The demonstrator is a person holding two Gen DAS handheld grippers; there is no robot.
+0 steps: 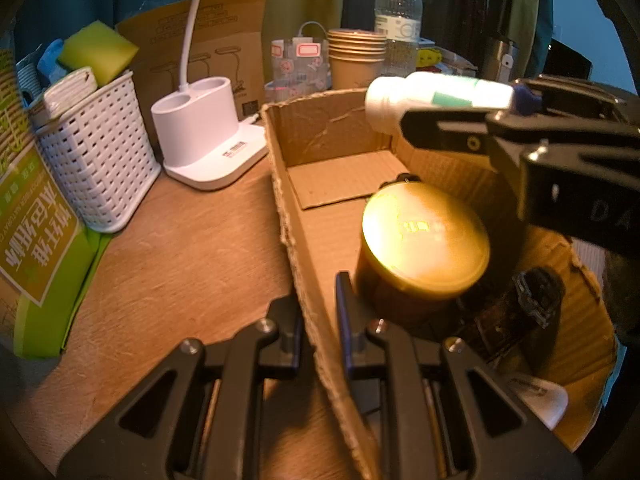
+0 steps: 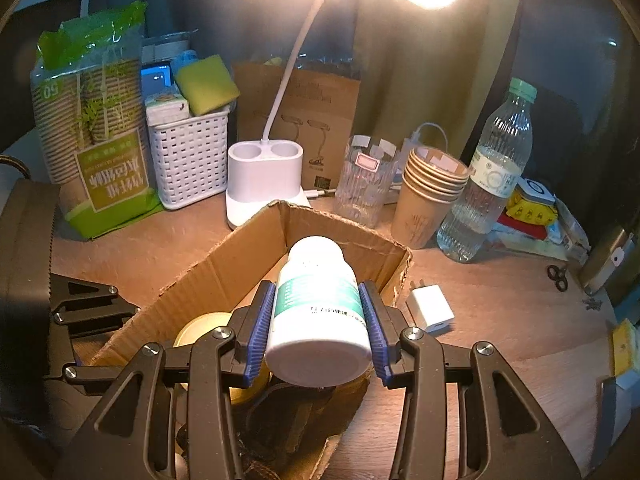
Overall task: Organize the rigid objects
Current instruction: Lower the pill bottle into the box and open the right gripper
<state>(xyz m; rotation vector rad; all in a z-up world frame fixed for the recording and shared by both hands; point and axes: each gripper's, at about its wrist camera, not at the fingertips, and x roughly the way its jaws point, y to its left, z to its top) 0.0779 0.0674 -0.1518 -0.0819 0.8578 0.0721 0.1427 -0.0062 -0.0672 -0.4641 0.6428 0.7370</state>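
Cardboard box (image 2: 224, 276) at centre of the right wrist view, open-topped, on a wooden desk (image 2: 500, 312). Right gripper (image 2: 318, 328) at 6 o'clock, clamped on a white pill bottle (image 2: 318, 308) with a green label, blue pads (image 2: 262, 320) pressed to both its sides, bottle lying along the fingers, cap end pointing toward 12 o'clock, held above the box's open interior and touching no cardboard. Gold-lidded jar (image 2: 200, 330) standing inside the box at 8 o'clock of the bottle, partly hidden behind the gripper. Dark object (image 1: 532, 300) low in the box at 4 o'clock of the jar in the left wrist view, possibly a strap or clip, too dim to tell. White charger plug (image 2: 430, 308) on the desk just outside the box wall, at 3 o'clock of the bottle.

Left gripper (image 1: 318, 320) at 6 o'clock of its own view, jaws drawn together on the box's near side wall, one finger outside and one inside.

Along the back of the desk: white lamp base (image 2: 264, 176) at 12 o'clock of the box, white lattice basket (image 2: 188, 160) with a yellow-green sponge (image 2: 206, 84) at 11 o'clock, stack of paper cups (image 2: 428, 200) at 1 o'clock, clear water bottle (image 2: 492, 176) at 2 o'clock.
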